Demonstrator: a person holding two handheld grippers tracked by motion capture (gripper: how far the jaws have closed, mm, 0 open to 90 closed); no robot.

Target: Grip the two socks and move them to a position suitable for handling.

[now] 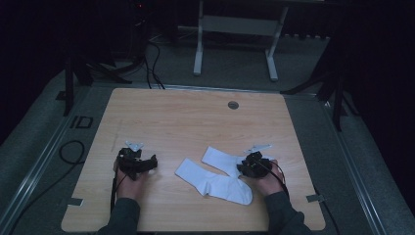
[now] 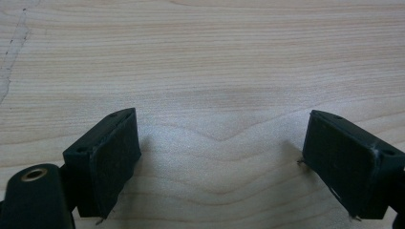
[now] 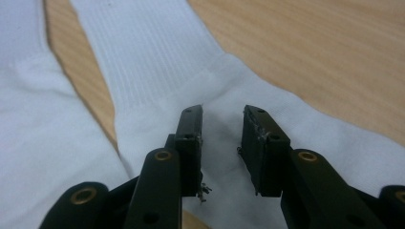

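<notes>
Wooden table (image 1: pixel 195 117), round grommet hole (image 1: pixel 233 105) near far edge. 2 white socks (image 1: pixel 215 174) lying flat near front edge, right of centre, overlapping in rough V shape. Right gripper (image 1: pixel 248 166) at socks' right end, held in right hand (image 1: pixel 266 181); right gripper view: jaws narrowly parted, resting over white sock (image 3: pixel 229 95) fabric, nothing pinched between them. Left gripper (image 1: pixel 147 164) near front-left part of table, well apart from socks, held in left hand (image 1: pixel 128 185); left gripper view: jaws spread wide over bare wood.
</notes>
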